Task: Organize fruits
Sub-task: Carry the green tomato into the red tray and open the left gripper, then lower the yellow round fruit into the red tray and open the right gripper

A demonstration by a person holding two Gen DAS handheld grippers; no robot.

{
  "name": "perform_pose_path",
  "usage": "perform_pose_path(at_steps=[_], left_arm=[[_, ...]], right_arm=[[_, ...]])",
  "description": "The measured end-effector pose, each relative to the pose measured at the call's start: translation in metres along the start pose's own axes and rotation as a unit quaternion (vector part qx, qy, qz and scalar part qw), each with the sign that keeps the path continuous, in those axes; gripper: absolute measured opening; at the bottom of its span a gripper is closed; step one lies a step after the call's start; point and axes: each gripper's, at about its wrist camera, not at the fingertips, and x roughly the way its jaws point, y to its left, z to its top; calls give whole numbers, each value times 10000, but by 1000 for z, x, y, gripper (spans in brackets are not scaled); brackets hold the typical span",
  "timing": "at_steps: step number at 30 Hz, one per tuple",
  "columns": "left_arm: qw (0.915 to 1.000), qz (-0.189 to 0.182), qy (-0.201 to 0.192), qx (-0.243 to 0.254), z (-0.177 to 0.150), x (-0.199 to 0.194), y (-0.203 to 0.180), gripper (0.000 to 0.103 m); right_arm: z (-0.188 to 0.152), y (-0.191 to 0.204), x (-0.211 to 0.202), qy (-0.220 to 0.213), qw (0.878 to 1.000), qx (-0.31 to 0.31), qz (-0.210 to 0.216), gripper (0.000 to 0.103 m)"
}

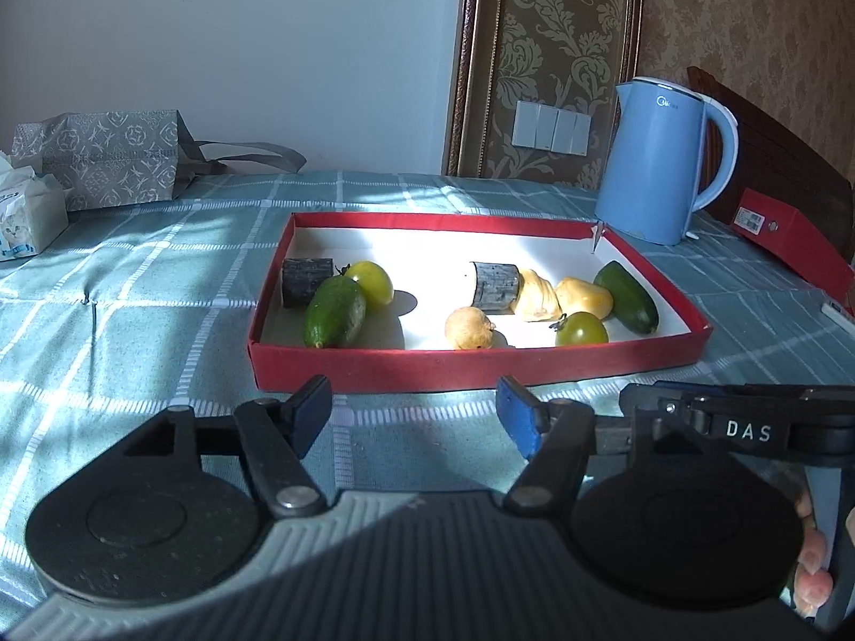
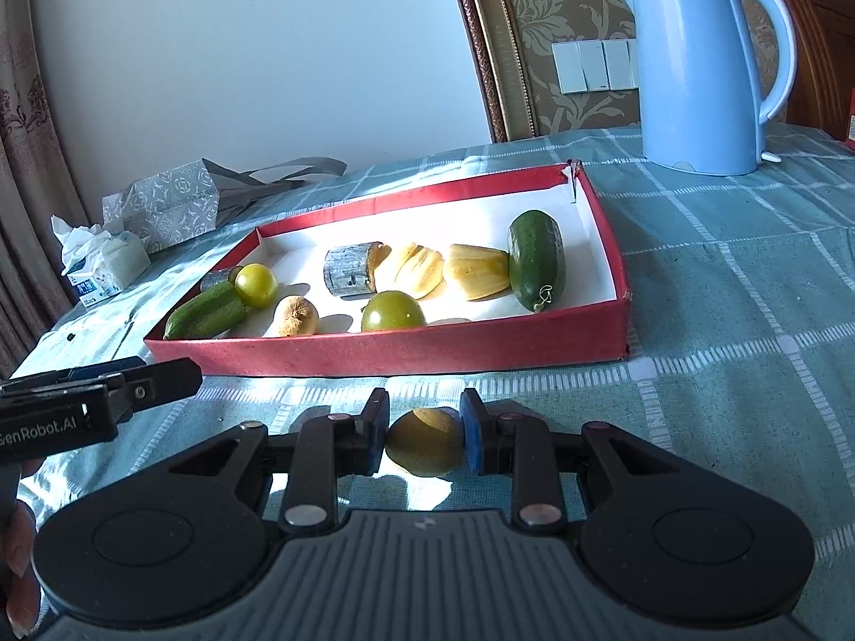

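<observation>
A red-walled tray [image 1: 470, 366] [image 2: 395, 355] lies on the table with a white floor. It holds two cucumbers [image 1: 335, 311] [image 1: 626, 296], two green tomatoes [image 1: 371, 281] [image 1: 581, 329], two grey stem pieces [image 1: 305, 281] [image 1: 496, 286], two yellow jackfruit pieces [image 1: 583, 297] and a small tan fruit [image 1: 470, 328]. My left gripper [image 1: 414, 416] is open and empty before the tray's near wall. My right gripper [image 2: 425, 440] is shut on a small yellow-brown round fruit [image 2: 425, 443], held just in front of the tray.
A blue kettle [image 1: 660, 160] [image 2: 705, 64] stands behind the tray's right corner. A grey patterned bag [image 1: 115, 157] and a tissue pack [image 1: 29, 213] sit at the far left. A red box [image 1: 791, 235] lies at the right edge. The checked green cloth [image 1: 133, 278] covers the table.
</observation>
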Motion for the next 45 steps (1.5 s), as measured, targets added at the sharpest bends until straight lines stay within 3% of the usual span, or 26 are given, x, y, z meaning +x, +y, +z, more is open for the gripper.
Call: perform_pose_path(at_steps=[9,16,22,28,38,43,45], left_arm=[[9996,41,254,120,-4,11,-2,71],[9988,185,444,74,-4,19,1,72],[9987,189,469,-39,-2,20,5,72],[9987,186,475,-4,-3,21,3,72],[9986,188,486,107,-4,22,-1,74],[9987,192,460,101,-4,21,0,75],[9987,190,457,102,-4,21,0,75]], right_arm=[[9,0,-11,-402,9989,-19,-249,28],[50,2,3,-605,9959,-291,-611,28],[73,2,32,-396,9924,-603,-996,28],[69,8,51,-278,9886,-840,-1216,28],[61,7,42,-429,9902,-724,-1112,29],[59,5,33,-527,9924,-518,-984,41],[56,5,25,-626,9925,-430,-954,41]])
